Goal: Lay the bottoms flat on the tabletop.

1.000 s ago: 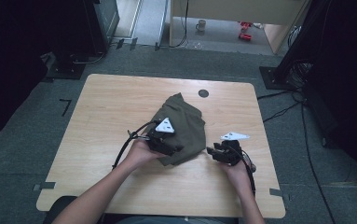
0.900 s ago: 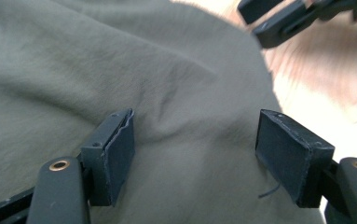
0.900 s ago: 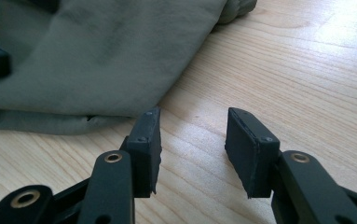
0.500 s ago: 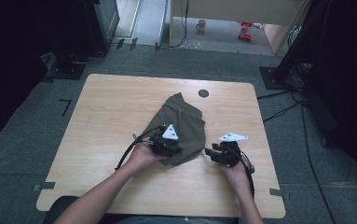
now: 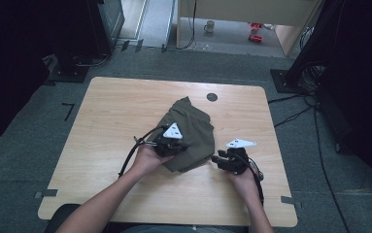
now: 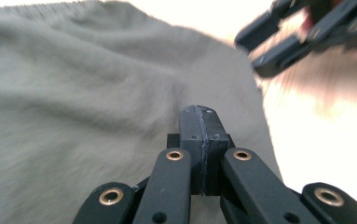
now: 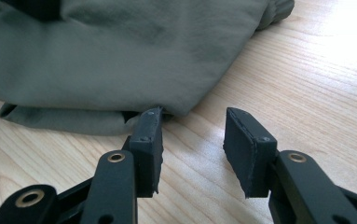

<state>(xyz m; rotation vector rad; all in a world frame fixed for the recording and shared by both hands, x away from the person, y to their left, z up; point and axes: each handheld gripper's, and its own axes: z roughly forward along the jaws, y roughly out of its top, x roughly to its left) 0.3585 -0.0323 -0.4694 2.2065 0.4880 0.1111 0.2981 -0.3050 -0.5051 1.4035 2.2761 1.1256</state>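
While the left gripper (image 6: 203, 140) has just been closing, jaws now together over the cloth (image 5: 188, 133) mid-table with no fold visibly caught, the right gripper (image 7: 192, 140) waits half-open, empty, at its near-right edge.

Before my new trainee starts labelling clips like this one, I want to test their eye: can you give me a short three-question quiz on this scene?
1. True or false: the left gripper has its jaws shut.
2. Which best describes the right gripper?
A. jaws apart over bare wood, beside the cloth's edge
B. clamped on the cloth
C. lifted high above the table
3. What colour is the cloth lying on the table?

Key: 1 true, the pads meet above the cloth, and no fabric is seen between them. 2 A. 3 olive green.
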